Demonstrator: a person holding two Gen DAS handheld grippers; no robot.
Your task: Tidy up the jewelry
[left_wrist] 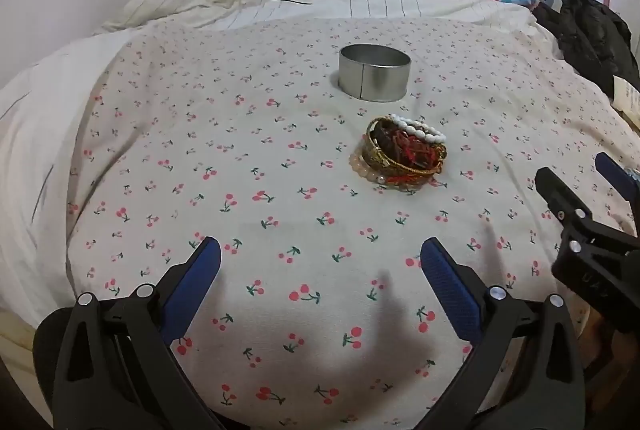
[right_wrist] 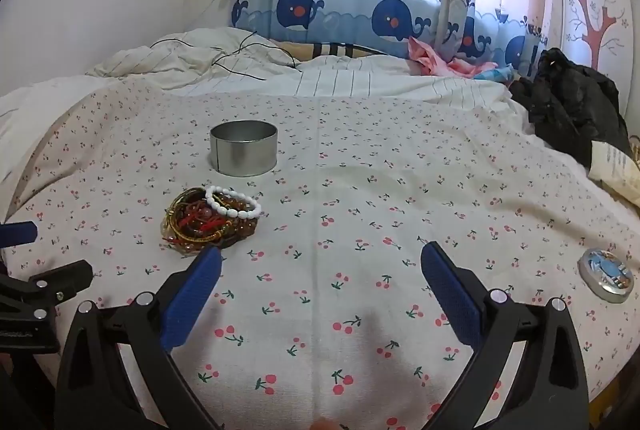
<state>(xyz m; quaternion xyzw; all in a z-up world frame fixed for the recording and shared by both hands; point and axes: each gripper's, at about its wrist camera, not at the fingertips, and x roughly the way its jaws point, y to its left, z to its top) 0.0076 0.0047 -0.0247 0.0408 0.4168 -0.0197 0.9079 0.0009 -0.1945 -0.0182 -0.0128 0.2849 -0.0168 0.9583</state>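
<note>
A pile of bracelets (left_wrist: 404, 152) lies on the cherry-print bedspread (left_wrist: 280, 190), with a white bead bracelet (left_wrist: 420, 129) on top. An open round metal tin (left_wrist: 375, 76) stands just behind the pile. My left gripper (left_wrist: 320, 258) is open and empty, near and left of the pile. In the right wrist view the pile (right_wrist: 208, 220) lies ahead on the left, the tin (right_wrist: 244, 147) behind it. My right gripper (right_wrist: 320, 264) is open and empty, its left finger close to the pile. The right gripper shows in the left wrist view (left_wrist: 580, 190).
The tin's lid (right_wrist: 606, 278) lies at the right on the bedspread. A black garment (right_wrist: 572, 106) and pink cloth (right_wrist: 436, 60) lie at the far right. A rumpled white quilt (right_wrist: 200, 62) with a black cable lies behind. Whale-print curtains hang behind.
</note>
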